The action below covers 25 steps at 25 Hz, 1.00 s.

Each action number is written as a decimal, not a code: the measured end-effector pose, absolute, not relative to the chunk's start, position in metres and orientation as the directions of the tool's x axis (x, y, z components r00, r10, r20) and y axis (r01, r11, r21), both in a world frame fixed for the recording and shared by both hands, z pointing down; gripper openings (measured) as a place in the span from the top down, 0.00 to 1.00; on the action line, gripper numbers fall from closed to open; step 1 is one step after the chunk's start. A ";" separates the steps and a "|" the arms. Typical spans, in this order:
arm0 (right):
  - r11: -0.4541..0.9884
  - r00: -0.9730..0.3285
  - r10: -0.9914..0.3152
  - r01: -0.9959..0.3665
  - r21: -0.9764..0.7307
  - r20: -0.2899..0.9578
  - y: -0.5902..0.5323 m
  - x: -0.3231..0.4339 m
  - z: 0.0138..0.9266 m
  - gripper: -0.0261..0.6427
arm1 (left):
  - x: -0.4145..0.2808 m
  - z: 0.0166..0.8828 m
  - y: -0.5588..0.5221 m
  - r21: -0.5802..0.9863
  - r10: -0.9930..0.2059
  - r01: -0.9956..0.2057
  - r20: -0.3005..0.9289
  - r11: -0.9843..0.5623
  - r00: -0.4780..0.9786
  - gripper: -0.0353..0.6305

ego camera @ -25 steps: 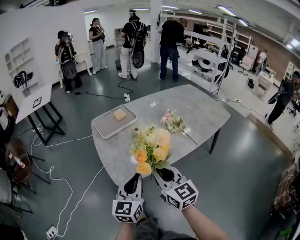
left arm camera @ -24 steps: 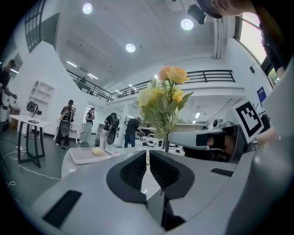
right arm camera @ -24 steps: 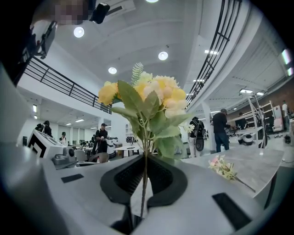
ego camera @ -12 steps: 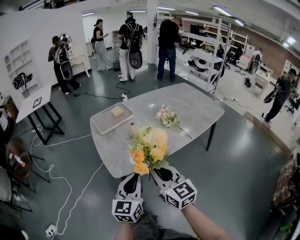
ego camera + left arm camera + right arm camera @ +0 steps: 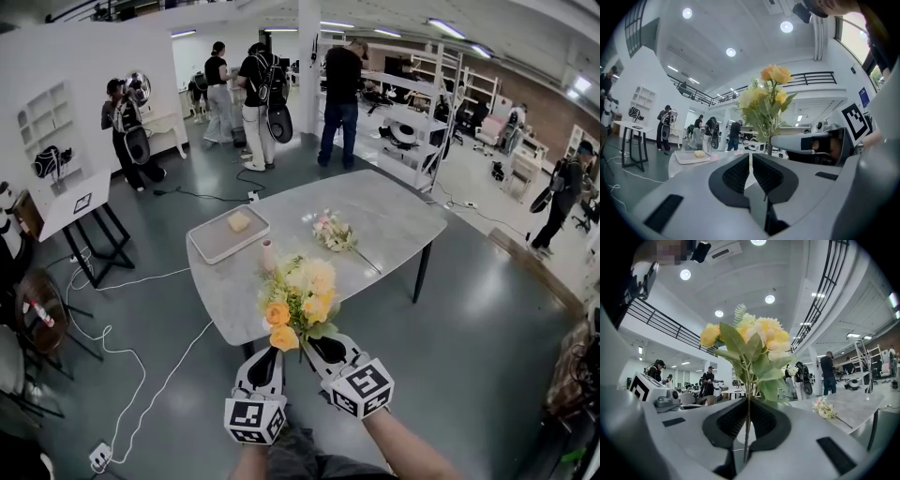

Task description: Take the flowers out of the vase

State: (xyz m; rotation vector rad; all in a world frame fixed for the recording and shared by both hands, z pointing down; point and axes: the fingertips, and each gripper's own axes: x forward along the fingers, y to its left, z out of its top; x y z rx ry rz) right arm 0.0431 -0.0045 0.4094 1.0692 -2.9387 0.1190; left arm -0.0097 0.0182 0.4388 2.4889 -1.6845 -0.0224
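My right gripper (image 5: 323,349) is shut on the thin stem of a yellow and cream bouquet (image 5: 298,300), which stands upright over the near edge of the grey table (image 5: 403,220). In the right gripper view the stem (image 5: 747,423) runs between the ribbed pads, with the blooms (image 5: 750,336) above. The left gripper (image 5: 267,358) sits just left of the bouquet, and its pads (image 5: 740,172) are closed with nothing between them. A small pink vase (image 5: 269,255) stands on the table behind the bouquet. A second bunch of pale flowers (image 5: 333,232) lies flat on the tabletop.
A grey tray (image 5: 214,248) holding a yellowish block sits on the table's left part. Cables trail over the floor at the left (image 5: 103,352). A white easel table (image 5: 70,211) stands far left. Several people stand at the back by shelving (image 5: 412,117).
Both grippers and the held bouquet have drawn back from the table toward me; the bouquet now hangs over the near edge. The people at the back have shifted.
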 end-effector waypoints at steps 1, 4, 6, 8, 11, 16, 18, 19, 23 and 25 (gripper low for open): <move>0.765 -0.768 -0.639 -0.640 -0.066 0.036 -0.001 0.044 0.409 0.91 | -0.009 0.439 0.022 0.120 -0.926 -0.924 0.063 -0.363 0.372 0.91; 0.770 -0.773 -0.633 -0.634 -0.064 0.035 0.009 0.045 0.410 0.91 | -0.009 0.439 0.033 0.120 -0.929 -0.927 0.060 -0.355 0.364 0.91; 0.772 -0.774 -0.632 -0.633 -0.065 0.036 0.015 0.045 0.411 0.91 | -0.009 0.439 0.040 0.123 -0.931 -0.928 0.060 -0.352 0.361 0.91; 0.772 -0.775 -0.631 -0.632 -0.067 0.034 0.019 0.044 0.410 0.91 | -0.008 0.439 0.044 0.126 -0.931 -0.928 0.057 -0.351 0.361 0.91; 0.774 -0.777 -0.629 -0.629 -0.072 0.033 0.023 0.043 0.409 0.91 | -0.005 0.436 0.047 0.124 -0.929 -0.926 0.058 -0.358 0.367 0.91; 0.776 -0.779 -0.626 -0.626 -0.072 0.033 0.027 0.039 0.408 0.91 | -0.005 0.436 0.052 0.121 -0.924 -0.922 0.063 -0.367 0.376 0.91; 0.774 -0.778 -0.628 -0.628 -0.076 0.032 0.027 0.038 0.410 0.91 | -0.006 0.437 0.052 0.120 -0.924 -0.922 0.063 -0.368 0.377 0.91; 0.773 -0.777 -0.629 -0.629 -0.077 0.032 0.027 0.037 0.410 0.91 | -0.007 0.437 0.051 0.121 -0.924 -0.922 0.064 -0.368 0.378 0.91; 0.767 -0.771 -0.635 -0.636 -0.083 0.041 0.028 0.037 0.410 0.91 | -0.009 0.435 0.052 0.127 -0.920 -0.919 0.073 -0.373 0.384 0.91; 0.762 -0.767 -0.640 -0.641 -0.090 0.043 0.028 0.036 0.410 0.91 | -0.011 0.434 0.052 0.125 -0.918 -0.917 0.077 -0.379 0.390 0.91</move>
